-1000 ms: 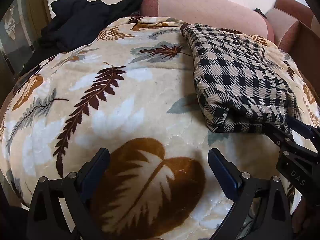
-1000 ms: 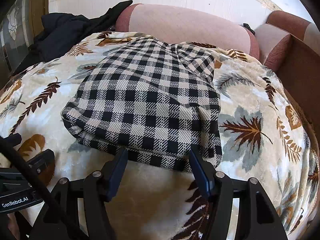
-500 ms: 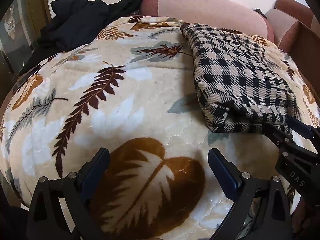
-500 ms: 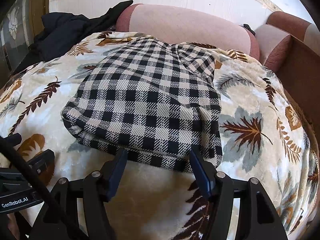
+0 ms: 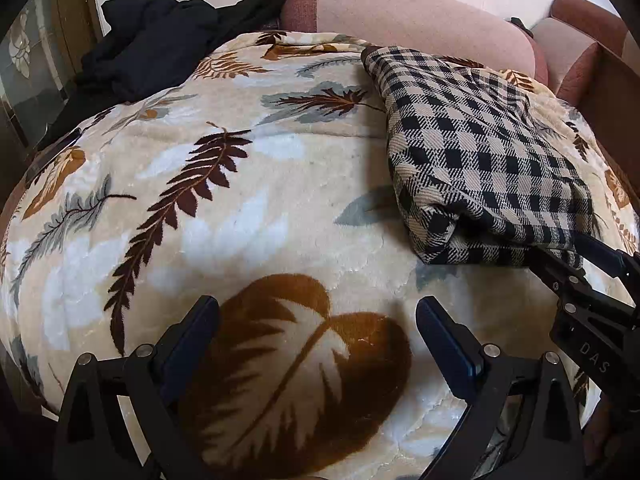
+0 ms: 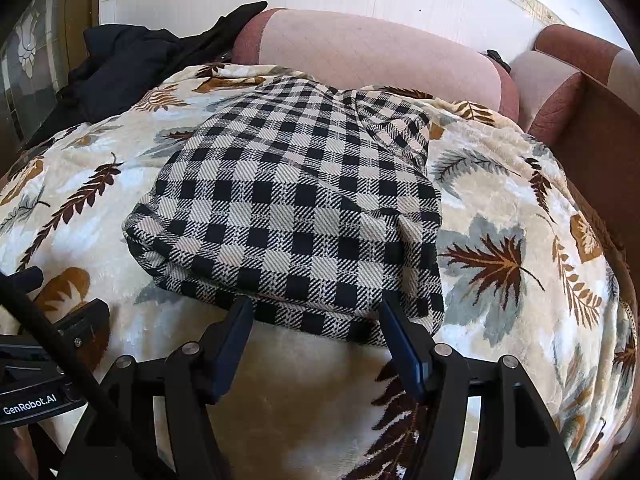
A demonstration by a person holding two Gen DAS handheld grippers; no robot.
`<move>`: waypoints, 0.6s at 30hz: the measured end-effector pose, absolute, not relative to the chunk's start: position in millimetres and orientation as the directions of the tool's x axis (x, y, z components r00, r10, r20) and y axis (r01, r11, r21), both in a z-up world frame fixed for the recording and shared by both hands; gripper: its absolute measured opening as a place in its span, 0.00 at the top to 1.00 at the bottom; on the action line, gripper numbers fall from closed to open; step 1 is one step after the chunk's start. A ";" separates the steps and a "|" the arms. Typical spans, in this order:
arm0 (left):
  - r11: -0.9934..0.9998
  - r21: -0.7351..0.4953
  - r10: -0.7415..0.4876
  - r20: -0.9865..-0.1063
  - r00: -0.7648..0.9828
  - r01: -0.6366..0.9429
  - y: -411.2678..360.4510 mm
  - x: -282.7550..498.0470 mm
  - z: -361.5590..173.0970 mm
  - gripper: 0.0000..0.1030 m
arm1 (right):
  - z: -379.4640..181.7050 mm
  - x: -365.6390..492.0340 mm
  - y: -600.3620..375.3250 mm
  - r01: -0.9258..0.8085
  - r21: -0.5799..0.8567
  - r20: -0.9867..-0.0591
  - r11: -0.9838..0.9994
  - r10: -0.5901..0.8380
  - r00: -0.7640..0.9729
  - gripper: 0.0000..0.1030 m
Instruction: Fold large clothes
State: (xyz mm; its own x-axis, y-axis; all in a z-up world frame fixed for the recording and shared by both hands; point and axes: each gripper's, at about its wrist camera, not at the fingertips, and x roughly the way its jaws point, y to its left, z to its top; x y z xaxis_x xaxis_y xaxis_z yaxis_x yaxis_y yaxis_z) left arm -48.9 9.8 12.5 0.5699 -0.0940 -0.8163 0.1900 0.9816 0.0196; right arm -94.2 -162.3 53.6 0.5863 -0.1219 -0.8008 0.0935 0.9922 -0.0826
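Note:
A black-and-cream checked garment [image 6: 304, 208] lies folded into a thick rectangle on a leaf-patterned blanket [image 6: 500, 216]. My right gripper [image 6: 316, 312] stands open at the garment's near edge, its blue fingertips [image 6: 240, 316] just touching the fold, with nothing pinched. In the left wrist view the same checked garment [image 5: 480, 160] sits at the right. My left gripper [image 5: 316, 312] is open over bare blanket [image 5: 240, 200], to the left of the garment, holding nothing. The right gripper [image 5: 576, 256] shows at the garment's near corner.
A dark garment [image 5: 160, 44] is heaped at the blanket's far left corner. Pink sofa cushions [image 6: 372, 52] run along the back, with a brown armrest [image 6: 592, 128] at the right. A glass-panelled door [image 5: 24, 72] stands at the left.

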 end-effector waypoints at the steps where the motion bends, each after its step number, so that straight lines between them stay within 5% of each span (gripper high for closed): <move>1: 0.981 0.020 -0.094 -0.817 0.570 0.191 9.9 -48.9 12.5 0.04 | 53.6 -94.3 -162.5 0.093 -0.083 -0.801 0.992 -0.122 0.586 0.32; 18: 0.980 0.013 -0.105 -0.813 0.573 0.198 11.7 -51.5 12.6 0.04 | 53.8 -94.5 -163.1 0.093 -0.082 -0.801 0.992 -0.121 0.587 0.32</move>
